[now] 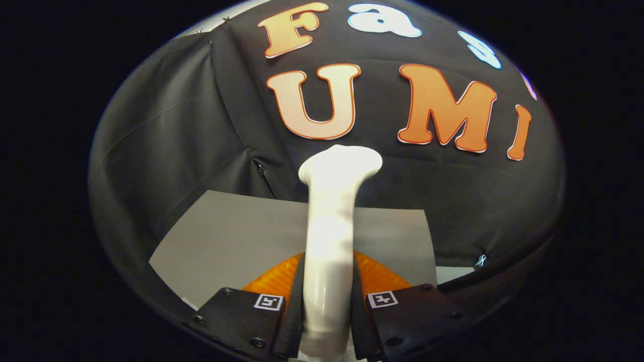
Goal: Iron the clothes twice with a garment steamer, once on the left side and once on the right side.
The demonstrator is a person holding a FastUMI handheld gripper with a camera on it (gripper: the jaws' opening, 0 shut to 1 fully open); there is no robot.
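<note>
A white garment steamer [329,221] stands up between my two fingers, its handle clamped on both sides and its flared head pointing up toward the black cloth wall. My gripper [327,286] is shut on that handle. Below and beyond the steamer lies a flat grey surface [236,241], which may be the garment or a table top; I cannot tell which.
The black cloth wall [166,141] closes off the space behind and to both sides of the grey surface. A pale strip [453,274] shows at the right edge of the grey surface.
</note>
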